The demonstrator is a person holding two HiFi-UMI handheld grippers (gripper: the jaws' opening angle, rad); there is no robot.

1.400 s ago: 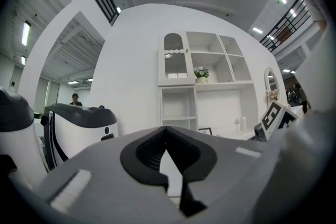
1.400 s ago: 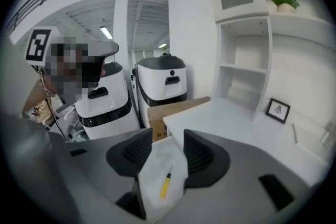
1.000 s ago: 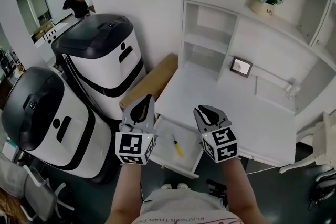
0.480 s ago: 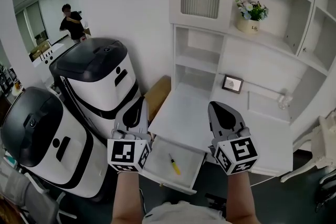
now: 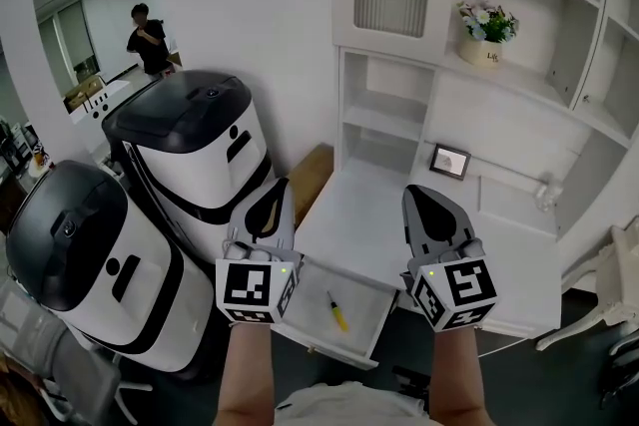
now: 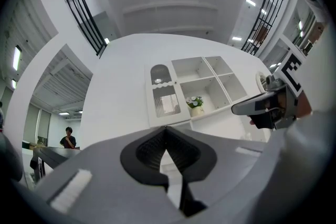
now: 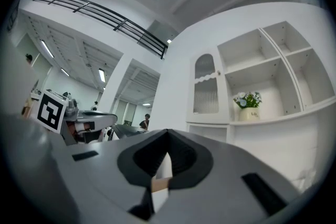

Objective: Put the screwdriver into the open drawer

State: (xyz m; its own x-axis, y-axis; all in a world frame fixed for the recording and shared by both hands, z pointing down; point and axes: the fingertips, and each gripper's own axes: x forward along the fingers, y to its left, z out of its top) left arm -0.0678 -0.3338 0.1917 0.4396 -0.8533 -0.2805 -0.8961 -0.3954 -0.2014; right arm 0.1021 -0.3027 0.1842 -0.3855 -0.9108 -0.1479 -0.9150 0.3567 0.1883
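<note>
The screwdriver [image 5: 336,310], yellow-handled, lies loose in the open white drawer [image 5: 371,286] under the desk. Both grippers are held up above the drawer, pointing forward and away from it. My left gripper [image 5: 275,185] is above the drawer's left end, its jaws together with nothing between them; its own view [image 6: 167,128] looks out at the cabinet. My right gripper [image 5: 415,192] is over the desk's front edge, also shut and empty, and its tips [image 7: 168,132] meet in its own view.
Two large white-and-black machines [image 5: 195,145] [image 5: 80,244] stand to the left of the desk [image 5: 479,254]. A brown board [image 5: 312,170] leans between them. On the shelves are a picture frame [image 5: 451,161] and a flower pot [image 5: 487,27]. A person [image 5: 150,40] stands far back.
Both grippers have risen from just above the drawer and tipped up toward level. The head view has lifted with them. The screwdriver has stayed in the drawer.
</note>
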